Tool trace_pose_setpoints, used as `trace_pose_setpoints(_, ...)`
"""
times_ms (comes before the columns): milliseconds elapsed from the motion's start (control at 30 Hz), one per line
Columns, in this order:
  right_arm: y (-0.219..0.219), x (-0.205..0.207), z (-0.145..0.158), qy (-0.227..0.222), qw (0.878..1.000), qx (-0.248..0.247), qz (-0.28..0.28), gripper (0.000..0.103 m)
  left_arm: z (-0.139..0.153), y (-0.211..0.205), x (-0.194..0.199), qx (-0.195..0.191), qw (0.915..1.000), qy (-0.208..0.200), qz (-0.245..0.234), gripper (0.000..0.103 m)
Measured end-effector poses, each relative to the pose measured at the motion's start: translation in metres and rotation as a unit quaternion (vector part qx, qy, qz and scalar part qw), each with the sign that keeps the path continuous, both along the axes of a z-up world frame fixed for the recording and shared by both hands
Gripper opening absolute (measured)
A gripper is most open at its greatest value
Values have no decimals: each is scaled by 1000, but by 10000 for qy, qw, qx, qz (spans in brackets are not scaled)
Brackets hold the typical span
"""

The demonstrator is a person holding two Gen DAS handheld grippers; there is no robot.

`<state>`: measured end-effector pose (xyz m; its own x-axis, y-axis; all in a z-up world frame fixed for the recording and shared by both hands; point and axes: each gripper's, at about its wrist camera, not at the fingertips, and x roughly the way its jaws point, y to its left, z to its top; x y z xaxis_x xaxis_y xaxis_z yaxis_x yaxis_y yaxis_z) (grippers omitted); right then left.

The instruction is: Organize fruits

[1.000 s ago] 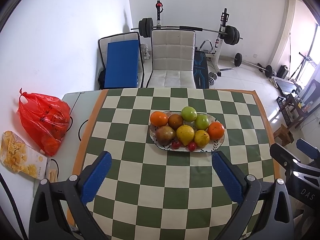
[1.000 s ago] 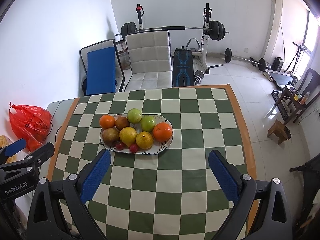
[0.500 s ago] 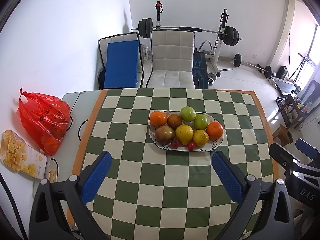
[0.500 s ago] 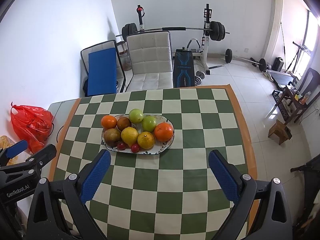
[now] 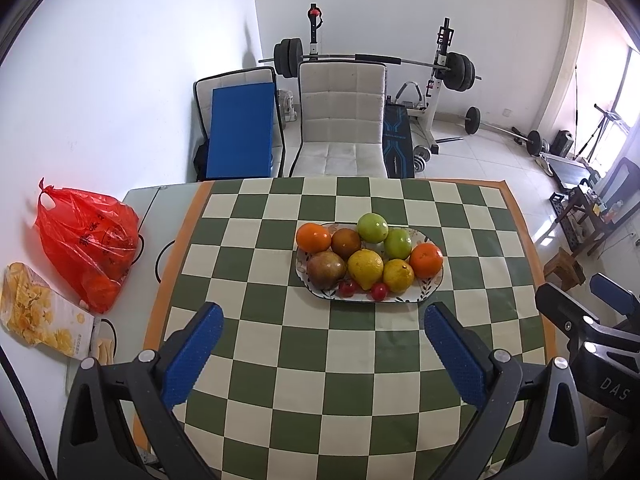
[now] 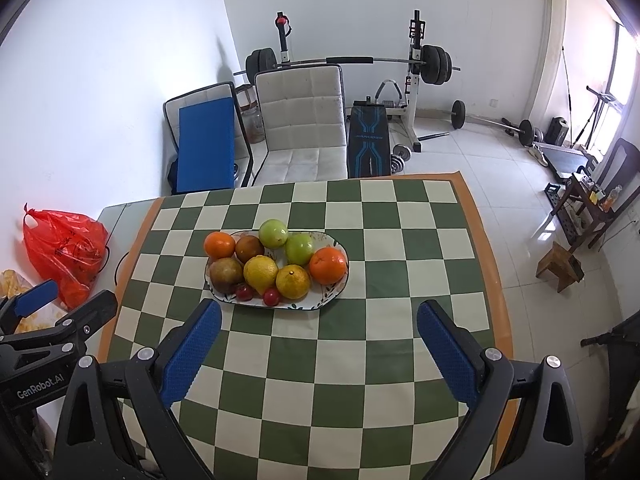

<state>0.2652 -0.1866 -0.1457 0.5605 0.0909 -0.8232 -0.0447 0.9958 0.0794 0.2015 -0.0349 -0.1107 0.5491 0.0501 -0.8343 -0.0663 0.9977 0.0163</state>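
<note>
Both tools, left tool (image 5: 320, 340) and right tool (image 6: 318, 338), gape empty | fruit plate (image 5: 428, 290) mid-frame on desk (image 5: 256, 300) | I judge: nudged cherry tomatoes (image 5: 348, 287) may roll off.

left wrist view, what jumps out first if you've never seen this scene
The oval white plate heaped with oranges, green apples, yellow lemons and small red tomatoes draws the eye, mid-table on the green-and-cream checkered cloth. Next comes the bright red plastic bag at the table's left edge beside a yellow snack packet. The open left gripper frames the foreground, with a barbell rack behind.
</note>
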Motion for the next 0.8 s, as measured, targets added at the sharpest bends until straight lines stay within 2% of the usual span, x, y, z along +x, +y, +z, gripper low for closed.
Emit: trace_pose_setpoints(800, 0, -1, 5, -28, 10000, -15, 0, 100, 13, -1, 4, 22, 9999, -105, 10, 103)
